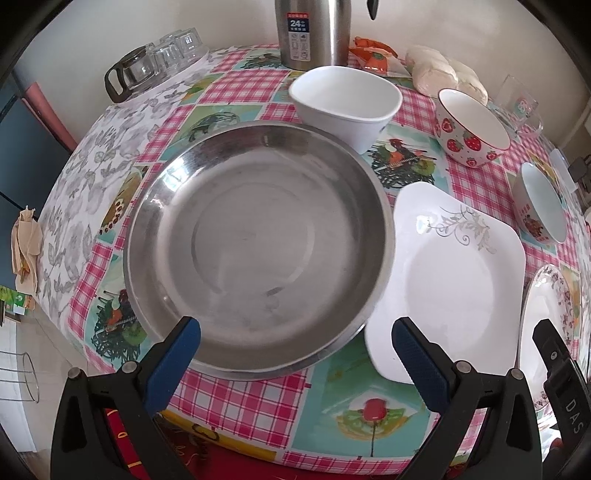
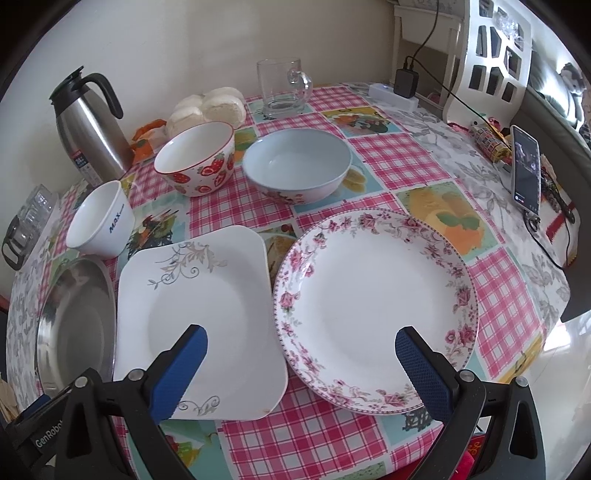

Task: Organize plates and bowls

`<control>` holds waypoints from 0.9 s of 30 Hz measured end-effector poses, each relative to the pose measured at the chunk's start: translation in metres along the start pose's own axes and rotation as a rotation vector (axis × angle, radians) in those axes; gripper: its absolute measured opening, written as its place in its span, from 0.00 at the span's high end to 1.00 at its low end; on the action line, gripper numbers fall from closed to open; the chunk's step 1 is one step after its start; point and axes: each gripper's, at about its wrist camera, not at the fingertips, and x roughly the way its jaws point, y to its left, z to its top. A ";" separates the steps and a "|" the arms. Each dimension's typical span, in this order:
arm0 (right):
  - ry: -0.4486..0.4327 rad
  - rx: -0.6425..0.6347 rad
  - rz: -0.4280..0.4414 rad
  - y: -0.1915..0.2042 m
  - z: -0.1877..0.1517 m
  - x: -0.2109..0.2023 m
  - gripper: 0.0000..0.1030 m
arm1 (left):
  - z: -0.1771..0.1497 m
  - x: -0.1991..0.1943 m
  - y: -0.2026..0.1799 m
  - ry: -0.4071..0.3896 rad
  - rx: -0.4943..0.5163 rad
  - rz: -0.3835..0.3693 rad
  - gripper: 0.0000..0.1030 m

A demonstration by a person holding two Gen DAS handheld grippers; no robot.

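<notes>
A steel plate (image 1: pixel 258 243) lies on the checked table at the front left; it also shows in the right wrist view (image 2: pixel 74 325). Right of it lie a square white plate (image 1: pixel 458 280) (image 2: pixel 199 314) and a round floral plate (image 2: pixel 373 306) (image 1: pixel 550 302). Behind stand a white bowl (image 1: pixel 347 103) (image 2: pixel 101 221), a strawberry bowl (image 1: pixel 469 129) (image 2: pixel 197 158) and a pale blue bowl (image 2: pixel 297 166) (image 1: pixel 541 206). My left gripper (image 1: pixel 295 332) is open above the steel plate's near rim. My right gripper (image 2: pixel 301 341) is open and empty above the near edges of the square and floral plates.
A steel thermos (image 2: pixel 88 129) (image 1: pixel 314 33) stands at the back. Buns (image 2: pixel 208 109), a glass mug (image 2: pixel 282 88), glass cups with a glass pot (image 1: pixel 155 62), a phone (image 2: pixel 524 170) and a charger with cable (image 2: pixel 406 83) line the table's far edges.
</notes>
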 end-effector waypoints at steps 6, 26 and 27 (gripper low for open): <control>-0.001 -0.019 0.003 0.014 -0.003 0.000 0.00 | 0.002 0.002 0.015 -0.011 -0.031 -0.015 0.00; 0.021 -0.162 0.174 0.108 -0.020 0.014 0.00 | 0.021 0.028 0.142 -0.090 -0.374 -0.033 0.00; 0.022 -0.165 0.180 0.111 -0.020 0.016 0.00 | 0.020 0.031 0.147 -0.082 -0.394 -0.042 0.00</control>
